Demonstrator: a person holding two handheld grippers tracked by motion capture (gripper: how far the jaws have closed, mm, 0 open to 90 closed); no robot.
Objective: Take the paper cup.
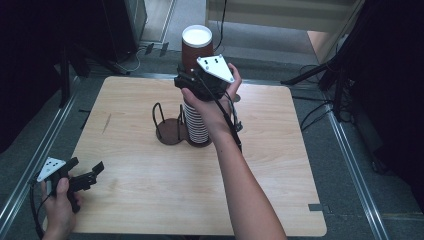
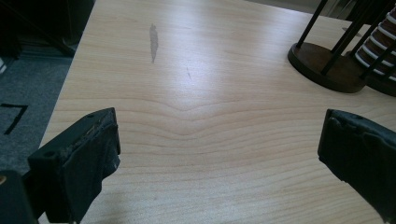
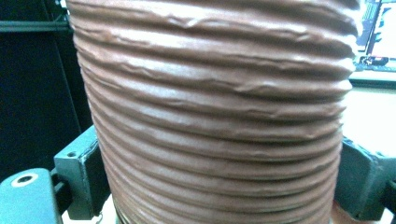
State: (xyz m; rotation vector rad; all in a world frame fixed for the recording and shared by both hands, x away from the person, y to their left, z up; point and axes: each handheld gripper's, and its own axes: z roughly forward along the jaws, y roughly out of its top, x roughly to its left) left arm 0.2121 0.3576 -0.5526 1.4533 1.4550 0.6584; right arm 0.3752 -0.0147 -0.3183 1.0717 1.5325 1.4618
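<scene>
Right gripper (image 1: 192, 80) is clamped on the top cup (image 1: 197, 47) of the cup stack (image 1: 196, 120), one jaw on each side of the ribbed brown wall, as the right gripper view shows (image 3: 215, 121). The grip sits below the white rim, on the corrugated sleeve, where the ridges likely give the pads purchase and the wall resists crushing better than the open lip would. The top cup stands upright, raised well above the rest of the stack yet aligned with it; whether its base is fully clear of the cup beneath cannot be told.

The stack rests in the right-hand bay of a dark wire cup holder (image 1: 170, 131) near the middle of the wooden table (image 1: 280, 165). The left-hand bay is vacant. The upright wires keep the stack from toppling while a cup is drawn vertically.

Left gripper (image 1: 85, 176) sits at the near left corner of the table, jaws spread wide with nothing between them; the left gripper view looks across bare wood (image 2: 201, 121) toward the holder base (image 2: 322, 65). This parked position keeps it out of the working arm's path.

Judgement: the step in hand is separating one cup. A straight vertical pull is needed to avoid dragging the next cup along.
</scene>
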